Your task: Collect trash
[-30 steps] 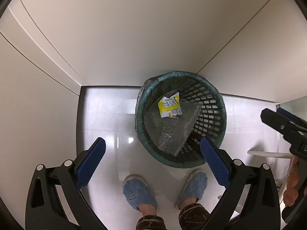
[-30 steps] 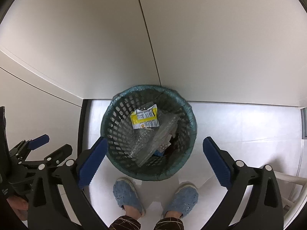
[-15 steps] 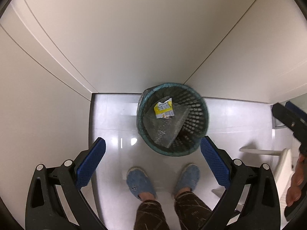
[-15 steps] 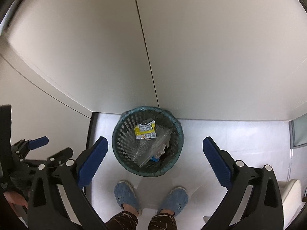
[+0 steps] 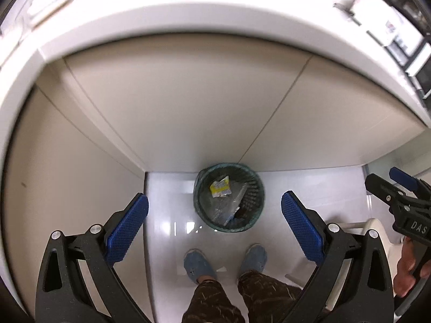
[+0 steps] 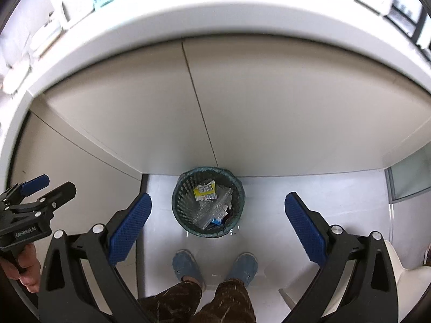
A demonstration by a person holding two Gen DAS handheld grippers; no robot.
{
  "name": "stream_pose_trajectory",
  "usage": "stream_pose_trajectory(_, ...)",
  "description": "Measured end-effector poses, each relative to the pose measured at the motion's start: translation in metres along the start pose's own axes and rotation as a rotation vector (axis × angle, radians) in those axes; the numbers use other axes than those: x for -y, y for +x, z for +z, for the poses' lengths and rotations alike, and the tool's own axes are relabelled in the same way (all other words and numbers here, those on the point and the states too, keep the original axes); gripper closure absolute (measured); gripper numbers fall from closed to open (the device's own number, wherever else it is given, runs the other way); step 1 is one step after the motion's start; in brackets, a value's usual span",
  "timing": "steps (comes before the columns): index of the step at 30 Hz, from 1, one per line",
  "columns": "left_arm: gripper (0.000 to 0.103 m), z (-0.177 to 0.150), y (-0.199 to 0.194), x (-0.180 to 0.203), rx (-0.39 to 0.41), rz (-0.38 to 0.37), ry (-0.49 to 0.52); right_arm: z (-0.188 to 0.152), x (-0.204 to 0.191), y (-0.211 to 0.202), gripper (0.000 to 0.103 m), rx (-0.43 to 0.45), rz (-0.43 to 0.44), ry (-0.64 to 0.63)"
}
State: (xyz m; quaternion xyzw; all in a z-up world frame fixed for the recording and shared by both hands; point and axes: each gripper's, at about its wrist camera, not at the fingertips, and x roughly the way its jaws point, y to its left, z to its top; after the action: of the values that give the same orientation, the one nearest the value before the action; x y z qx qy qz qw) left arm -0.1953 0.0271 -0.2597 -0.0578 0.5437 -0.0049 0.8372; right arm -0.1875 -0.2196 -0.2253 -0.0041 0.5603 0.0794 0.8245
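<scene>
Both grippers empty, jaws spread wide: left gripper [image 5: 214,220], right gripper [image 6: 218,220]. Both have risen well away from the wastebasket [image 6: 208,205] over the last second; it looks much smaller now and the counter [image 6: 215,18] edge has come into view at 12 o'clock. Basket sits on the floor at the cabinet base, yellow wrapper [image 6: 205,191] and clear plastic inside. Likely the drop is done, next piece of trash is up on the counter.

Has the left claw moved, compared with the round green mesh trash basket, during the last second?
Yes. The left claw has risen away from the round green mesh trash basket, which now looks smaller, and the white desk edge has come into view.
</scene>
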Motion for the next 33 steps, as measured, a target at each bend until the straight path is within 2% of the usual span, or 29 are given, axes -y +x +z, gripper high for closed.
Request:
stream_pose_trajectory(7, 0.006, 0.029, -0.096, 0.013, 0.060, 0.004, -0.005, 0.028, 0.000, -0.095, 0.008, 0.082, -0.020, 0.008)
stream_pose_trajectory(11, 0.006, 0.045, -0.148, 0.019, 0.113, -0.037, -0.019, 0.040, 0.001, -0.143, 0.008, 0.141, -0.009, 0.019)
stream_pose_trajectory(16, 0.006, 0.058, -0.194, 0.030, 0.188, 0.001, 0.005, 0.053, -0.001, -0.190, 0.008, 0.204, -0.001, 0.029)
stream_pose_trajectory(22, 0.006, 0.069, -0.226, 0.036, 0.217, 0.018, 0.035, 0.066, -0.005, -0.217, 0.008, 0.214, 0.015, 0.040)
stream_pose_trajectory(33, 0.006, 0.079, -0.230, 0.043, 0.233, 0.000, 0.047, 0.072, -0.010, -0.232, 0.008, 0.235, -0.026, 0.024)
